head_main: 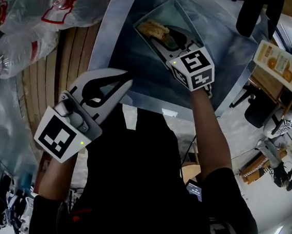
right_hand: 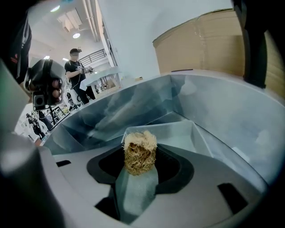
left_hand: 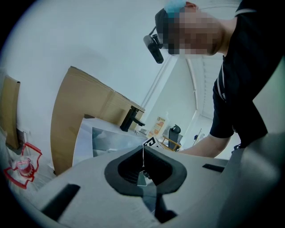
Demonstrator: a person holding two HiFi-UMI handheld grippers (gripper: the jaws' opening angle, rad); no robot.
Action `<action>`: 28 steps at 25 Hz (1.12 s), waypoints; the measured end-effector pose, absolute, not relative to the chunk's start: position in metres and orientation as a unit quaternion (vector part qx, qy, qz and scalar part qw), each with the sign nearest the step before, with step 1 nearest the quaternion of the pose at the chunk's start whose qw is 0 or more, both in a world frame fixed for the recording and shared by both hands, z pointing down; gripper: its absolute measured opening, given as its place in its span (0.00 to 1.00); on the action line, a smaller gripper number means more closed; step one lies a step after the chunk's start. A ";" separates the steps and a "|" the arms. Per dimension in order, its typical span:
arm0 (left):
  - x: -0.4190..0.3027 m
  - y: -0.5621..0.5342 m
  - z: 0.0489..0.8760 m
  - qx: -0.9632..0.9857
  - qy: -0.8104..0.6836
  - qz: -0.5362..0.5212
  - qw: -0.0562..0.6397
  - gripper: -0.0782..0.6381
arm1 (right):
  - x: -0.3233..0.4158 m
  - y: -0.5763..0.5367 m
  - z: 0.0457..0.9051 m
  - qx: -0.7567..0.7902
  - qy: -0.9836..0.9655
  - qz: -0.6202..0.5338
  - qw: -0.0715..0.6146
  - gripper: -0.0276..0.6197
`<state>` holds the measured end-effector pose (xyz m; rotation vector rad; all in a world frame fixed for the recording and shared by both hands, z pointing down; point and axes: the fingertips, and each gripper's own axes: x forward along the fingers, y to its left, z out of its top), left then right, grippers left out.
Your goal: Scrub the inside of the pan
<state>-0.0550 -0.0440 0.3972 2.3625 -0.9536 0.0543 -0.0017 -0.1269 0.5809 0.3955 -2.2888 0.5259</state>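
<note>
R gripper [right_hand: 139,168]: jaws clamped on a tan fibrous scrubber [right_hand: 140,151], which sticks out past the tips. Rectangular metal pan [right_hand: 196,133] lies just beyond and below the jaws, inside the sink [right_hand: 240,111]. L gripper [left_hand: 143,156]: jaws together, nothing btwn them, well back from the pan.

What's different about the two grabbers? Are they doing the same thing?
The left gripper is shut on nothing; the right gripper is shut on a tan, stringy scrubber. The left gripper is held away from the pan; the right gripper reaches into the pan, which sits in the sink. Both are the same pale two-jaw tool.
</note>
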 end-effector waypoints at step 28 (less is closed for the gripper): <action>0.003 -0.041 0.382 0.906 -0.316 0.020 0.283 0.14 | 0.089 -0.079 0.577 0.148 -0.851 0.202 0.462 0.35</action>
